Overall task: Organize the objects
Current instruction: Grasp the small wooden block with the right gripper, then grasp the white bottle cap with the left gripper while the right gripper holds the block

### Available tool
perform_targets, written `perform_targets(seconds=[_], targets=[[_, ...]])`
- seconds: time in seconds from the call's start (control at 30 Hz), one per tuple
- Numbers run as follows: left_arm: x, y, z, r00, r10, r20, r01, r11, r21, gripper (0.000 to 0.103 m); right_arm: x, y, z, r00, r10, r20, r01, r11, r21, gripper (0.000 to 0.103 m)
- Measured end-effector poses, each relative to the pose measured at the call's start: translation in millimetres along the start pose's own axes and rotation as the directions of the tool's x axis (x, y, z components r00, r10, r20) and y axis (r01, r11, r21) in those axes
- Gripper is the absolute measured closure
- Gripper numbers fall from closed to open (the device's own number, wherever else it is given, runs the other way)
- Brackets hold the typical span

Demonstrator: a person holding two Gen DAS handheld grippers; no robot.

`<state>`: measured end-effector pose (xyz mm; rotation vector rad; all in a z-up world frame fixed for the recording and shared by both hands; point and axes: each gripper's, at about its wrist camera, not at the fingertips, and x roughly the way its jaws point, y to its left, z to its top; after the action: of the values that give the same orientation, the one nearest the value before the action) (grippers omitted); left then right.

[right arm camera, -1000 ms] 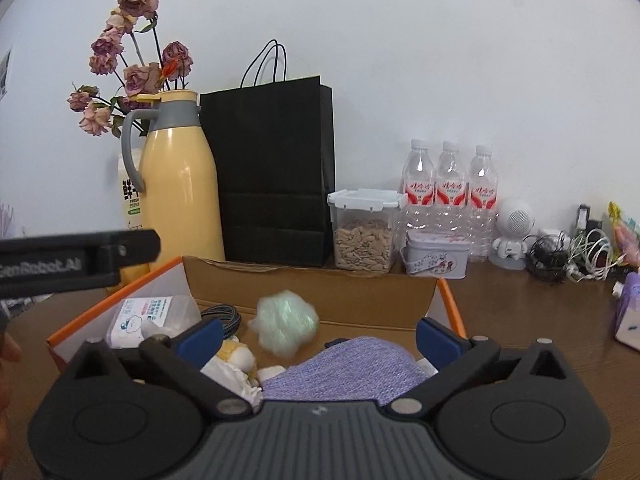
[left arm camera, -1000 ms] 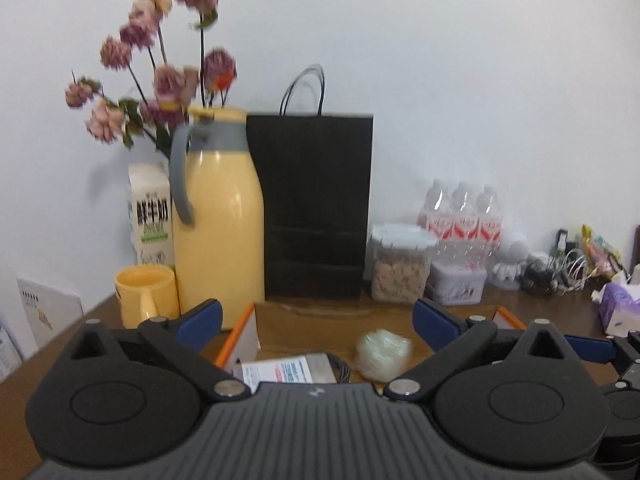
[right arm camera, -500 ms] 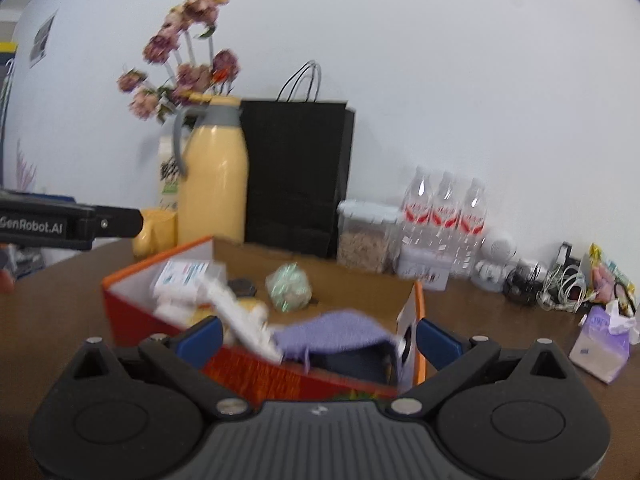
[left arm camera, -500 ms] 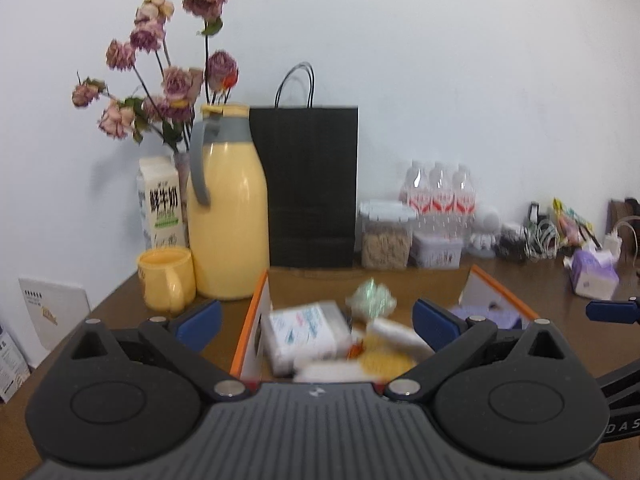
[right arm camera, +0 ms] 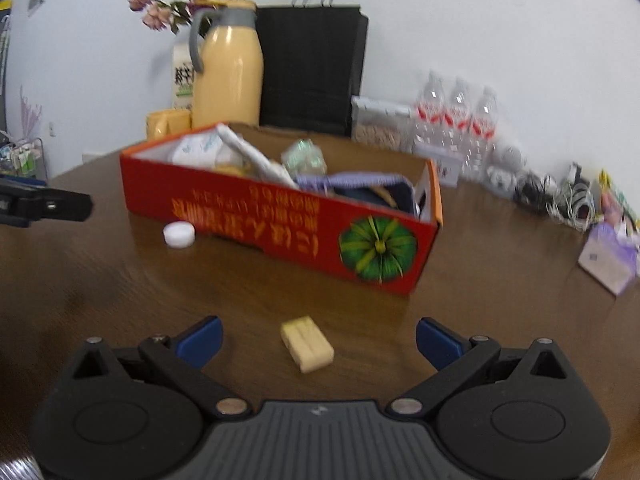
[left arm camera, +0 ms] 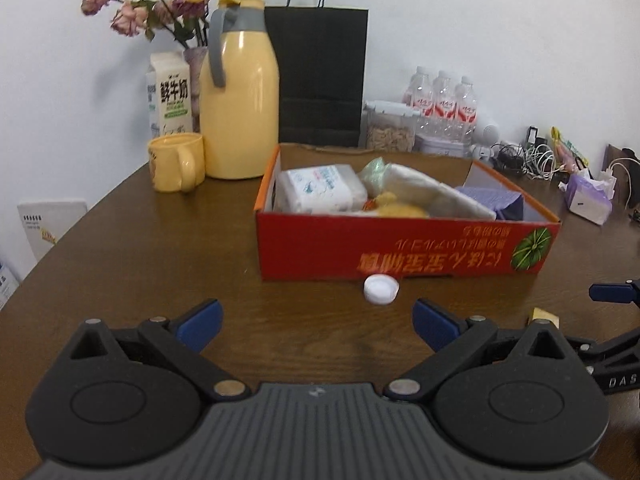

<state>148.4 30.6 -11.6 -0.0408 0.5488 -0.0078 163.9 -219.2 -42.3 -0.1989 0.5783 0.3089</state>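
The right wrist view is motion-blurred; the red box (right arm camera: 280, 216) lettering is unreadable. In the left wrist view, the yellow block (left arm camera: 544, 315) at four o'clock is mostly hidden.

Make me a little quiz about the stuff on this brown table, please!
1. True or false: the small white round cap lies inside the red cardboard box.
2. Which open gripper has the pale yellow block in front of it: A left gripper, B right gripper?
3. Fill in: the yellow plastic mug stands beside the tall yellow ____.

Key: 1 false; 2 B; 3 jug.
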Motion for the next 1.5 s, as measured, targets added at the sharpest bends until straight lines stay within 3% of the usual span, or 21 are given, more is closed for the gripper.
perform_targets(seconds=[0.13,0.3,0.37,0.6,0.83,1.2,1.5], targets=[[-2.9,5.5,-2.5,1.0,0.009,-0.004,-0.009,1.0,-0.011,0.0,5.0,-4.6,-5.9,1.0,0.0,-0.026,0.001,0.999,0.036,0.0],[-4.7,4.6,-1.8,1.0,0.006,-0.001,-0.006,1.0,-0.01,0.0,11.4,-6.7,-7.0,0.998,0.04,-0.043,-0.038,0.998,0.053,0.016],[-4.8,3.4,-2.1,1.0,0.001,-0.001,-0.001,1.0,-0.01,0.0,15.1,-7.1,-6.5,0.997,0.046,-0.055,-0.043,0.997,0.06,0.033],[-3.0,2.4,-2.9,1.0,-0.003,-0.008,0.003,1.0,-0.01,0.0,16.3,-8.8,-3.0,0.995,0.091,-0.042,-0.087,0.992,0.087,0.075],[1.8,-0.7,-1.4,1.0,-0.006,-0.015,0.006,1.0,-0.008,0.0,17.4,-7.9,1.0,0.995,0.096,-0.029,-0.093,0.992,0.086,0.076],[36.6,-17.5,18.0,0.997,-0.007,-0.072,0.004,0.999,-0.041,0.0,25.9,-8.1,32.4,0.994,0.077,0.074,-0.085,0.99,0.115,0.076],[79.8,-43.9,28.2,0.994,0.049,-0.095,-0.047,0.999,0.024,0.0,34.2,-10.3,31.4,0.995,0.029,0.1,-0.042,0.991,0.131,0.076]])
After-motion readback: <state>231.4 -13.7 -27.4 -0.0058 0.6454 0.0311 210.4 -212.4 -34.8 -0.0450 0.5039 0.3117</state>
